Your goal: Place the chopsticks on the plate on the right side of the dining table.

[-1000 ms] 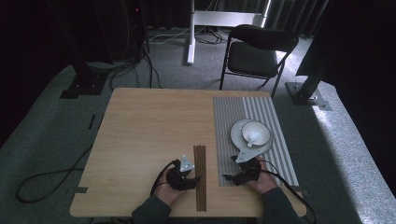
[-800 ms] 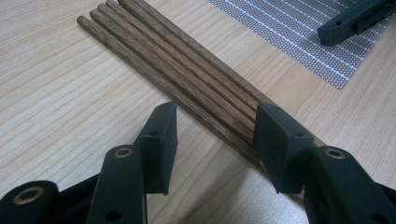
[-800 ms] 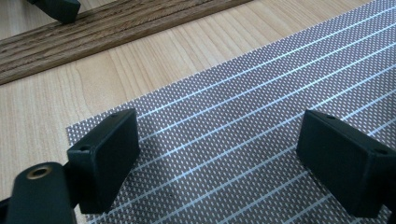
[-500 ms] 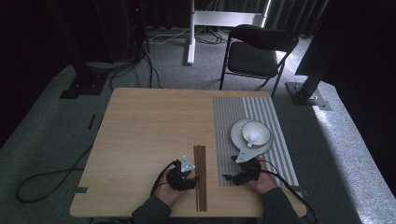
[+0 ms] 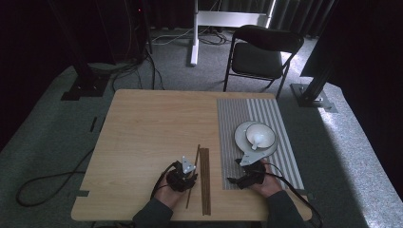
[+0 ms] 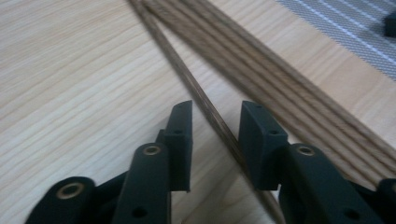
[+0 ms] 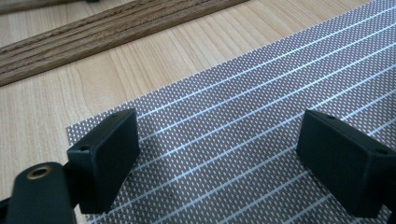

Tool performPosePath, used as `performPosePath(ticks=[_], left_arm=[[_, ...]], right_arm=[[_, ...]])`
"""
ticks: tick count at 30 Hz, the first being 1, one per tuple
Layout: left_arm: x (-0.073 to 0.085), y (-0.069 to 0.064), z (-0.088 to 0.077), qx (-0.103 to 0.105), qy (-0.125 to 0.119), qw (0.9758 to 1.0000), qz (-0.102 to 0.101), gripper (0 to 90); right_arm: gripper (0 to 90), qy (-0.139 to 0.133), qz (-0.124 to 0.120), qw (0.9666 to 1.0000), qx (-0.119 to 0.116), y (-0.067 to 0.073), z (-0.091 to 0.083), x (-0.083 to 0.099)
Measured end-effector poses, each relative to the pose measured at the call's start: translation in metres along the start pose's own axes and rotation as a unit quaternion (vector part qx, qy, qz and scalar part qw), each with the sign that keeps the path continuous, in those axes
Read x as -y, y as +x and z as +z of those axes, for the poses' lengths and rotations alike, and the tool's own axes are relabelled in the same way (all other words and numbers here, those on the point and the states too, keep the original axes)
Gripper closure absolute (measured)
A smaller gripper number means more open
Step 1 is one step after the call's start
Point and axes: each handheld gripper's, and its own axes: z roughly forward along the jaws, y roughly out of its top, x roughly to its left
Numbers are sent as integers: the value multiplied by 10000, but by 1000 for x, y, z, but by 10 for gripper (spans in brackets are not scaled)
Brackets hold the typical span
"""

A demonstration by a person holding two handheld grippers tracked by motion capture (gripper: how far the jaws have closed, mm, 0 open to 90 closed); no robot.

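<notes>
— High view first, going from the left: what is the left gripper doing?

— It is sitting near the table's front edge, over a single chopstick that is lying angled away from the bundle of chopsticks just to its right.

— Are its jaws gripping that stick?

— In the left gripper view the single chopstick is running between the two jaws, which have just been closing; narrow gaps are showing on both sides, so they are standing apart, not clamping. The bundle is lying beside them.

— And further right?

— The right gripper is resting on the striped placemat's front left corner, its jaws standing wide apart over the placemat, holding nothing. Behind it, a cup with a spoon is sitting on a saucer on the mat
</notes>
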Motion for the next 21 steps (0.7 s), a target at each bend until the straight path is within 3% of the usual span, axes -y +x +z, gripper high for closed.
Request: performPosePath(ticks=[13, 16, 21], left_arm=[[3, 25, -3, -229, 46, 9987, -445, 810], [3, 34, -3, -97, 36, 9980, -627, 847], [2, 40, -2, -114, 53, 9976, -687, 850]], right_arm=[[123, 1, 1, 10000, 0, 0, 0, 0], [123, 2, 1, 10000, 0, 0, 0, 0], [123, 1, 2, 10000, 0, 0, 0, 0]])
